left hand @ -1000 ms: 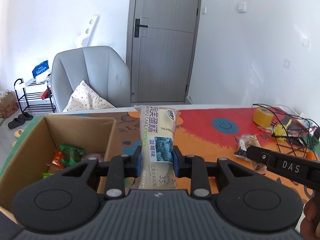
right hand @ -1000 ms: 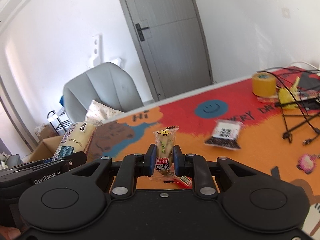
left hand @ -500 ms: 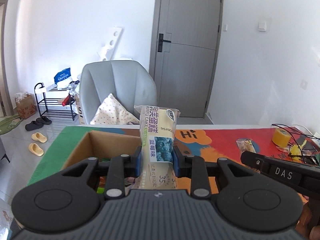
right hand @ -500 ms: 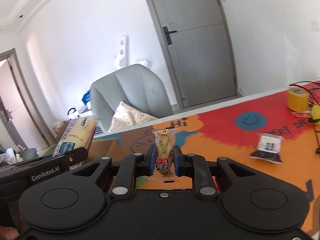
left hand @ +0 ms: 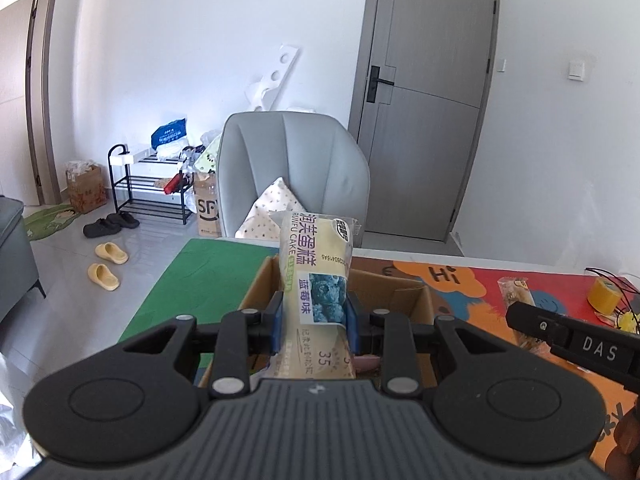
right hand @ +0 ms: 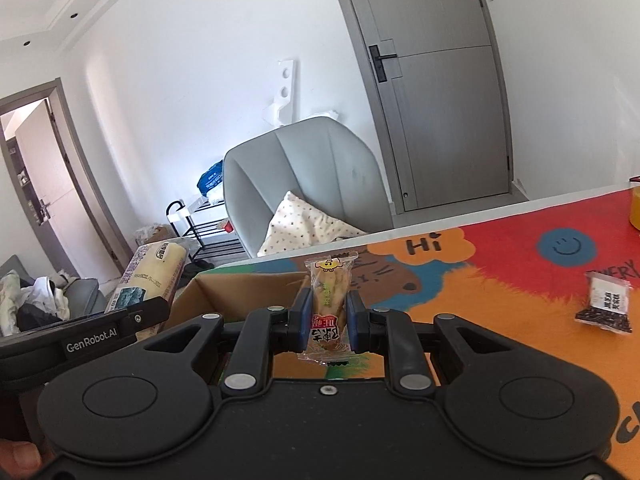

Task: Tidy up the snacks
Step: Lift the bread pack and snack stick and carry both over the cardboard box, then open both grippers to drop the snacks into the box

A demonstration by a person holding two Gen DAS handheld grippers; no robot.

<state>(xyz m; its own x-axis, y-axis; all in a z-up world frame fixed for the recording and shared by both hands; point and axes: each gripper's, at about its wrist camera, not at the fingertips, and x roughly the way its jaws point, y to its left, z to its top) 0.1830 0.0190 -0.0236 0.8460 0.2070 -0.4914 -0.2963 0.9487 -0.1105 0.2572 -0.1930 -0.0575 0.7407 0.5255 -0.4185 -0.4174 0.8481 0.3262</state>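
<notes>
My left gripper (left hand: 314,322) is shut on a pale blueberry cake packet (left hand: 316,276) that stands upright over the open cardboard box (left hand: 256,294). In the right wrist view that same cake packet (right hand: 154,276) shows at the left above the left gripper's body. My right gripper (right hand: 328,316) is shut on a small yellow snack packet (right hand: 329,300), just right of the cardboard box (right hand: 224,292). The box's inside is mostly hidden behind both grippers. The right gripper's body (left hand: 576,340) pokes in at the right of the left wrist view.
A dark seed packet (right hand: 606,306) lies on the colourful table mat (right hand: 500,296) to the right. Another snack packet (left hand: 516,290) and a yellow tape roll (left hand: 606,294) sit further right. A grey chair (left hand: 296,172) with a cushion stands behind the table.
Both grippers have swung left with their packets still held. The box has shifted from the left of each view toward the middle, under the cake packet, and more of the room's left side shows.
</notes>
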